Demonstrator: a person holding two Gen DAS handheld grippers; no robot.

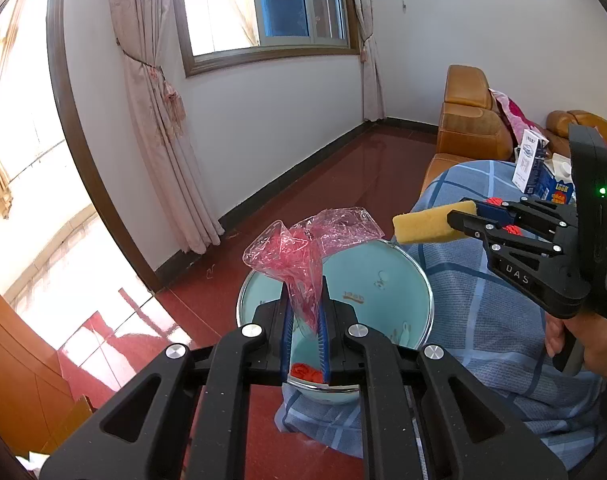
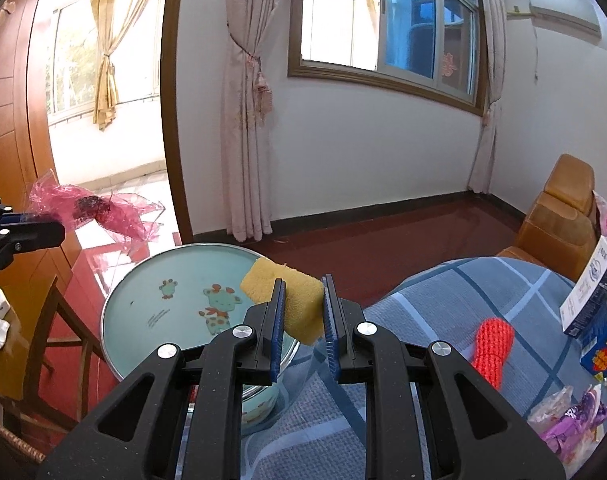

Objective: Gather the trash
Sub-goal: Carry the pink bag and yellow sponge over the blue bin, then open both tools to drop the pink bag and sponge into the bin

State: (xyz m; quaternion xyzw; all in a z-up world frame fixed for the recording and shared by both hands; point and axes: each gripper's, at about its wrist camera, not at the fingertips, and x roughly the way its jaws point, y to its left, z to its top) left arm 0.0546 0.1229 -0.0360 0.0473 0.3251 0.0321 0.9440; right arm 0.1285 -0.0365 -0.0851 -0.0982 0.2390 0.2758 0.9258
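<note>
Left tongs (image 1: 305, 316) pinching pink plastic wrap (image 1: 299, 248) over teal basin (image 1: 383, 280); right tongs (image 2: 303, 312) clamped on yellow sponge (image 2: 291, 300) at basin's right rim

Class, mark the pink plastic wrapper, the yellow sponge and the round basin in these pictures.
pink plastic wrapper (image 1: 299, 256): left wrist view, crumpled middle of the film.
yellow sponge (image 2: 299, 306): right wrist view, its top face.
round basin (image 2: 171, 280): right wrist view, bare printed bottom.

A table under a blue checked cloth (image 2: 483, 292) carries a teal basin (image 2: 143, 280) at its edge — also cartons (image 2: 595, 312), crumpled wrappers (image 2: 571, 416) and a red knitted piece (image 2: 493, 344).
</note>
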